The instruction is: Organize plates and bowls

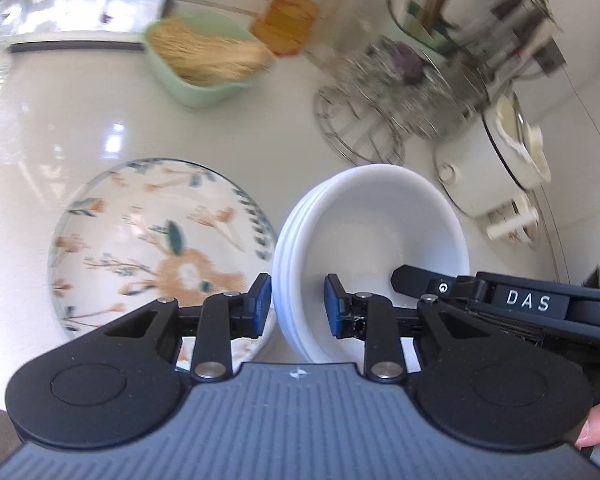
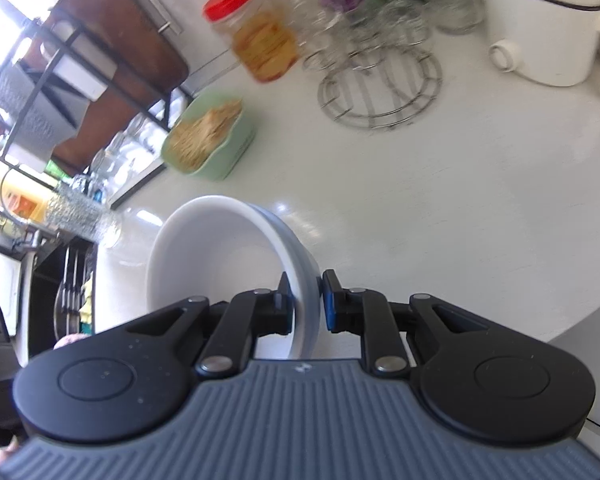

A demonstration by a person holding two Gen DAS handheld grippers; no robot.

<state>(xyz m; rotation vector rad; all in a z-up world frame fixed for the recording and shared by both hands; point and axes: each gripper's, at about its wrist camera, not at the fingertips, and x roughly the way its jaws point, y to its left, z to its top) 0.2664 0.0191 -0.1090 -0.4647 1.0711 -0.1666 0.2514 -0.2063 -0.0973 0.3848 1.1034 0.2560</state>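
Note:
A stack of white bowls (image 1: 364, 220) is held tilted above the white counter, next to a floral plate (image 1: 156, 236) lying flat on its left. My left gripper (image 1: 298, 304) straddles the stack's left rim, one blue pad outside and one inside, pressed on it. My right gripper (image 2: 305, 300) is shut on the stack's right rim (image 2: 300, 272); its black finger also shows in the left wrist view (image 1: 420, 280). The white bowls (image 2: 220, 256) fill the middle of the right wrist view.
A green dish of noodles (image 1: 204, 60) and a red-lidded jar (image 1: 292, 12) stand at the back. A wire rack with glasses (image 1: 384, 108) and a white pot (image 1: 496, 160) stand to the right. A dish rack (image 2: 68, 304) sits past the counter's left edge.

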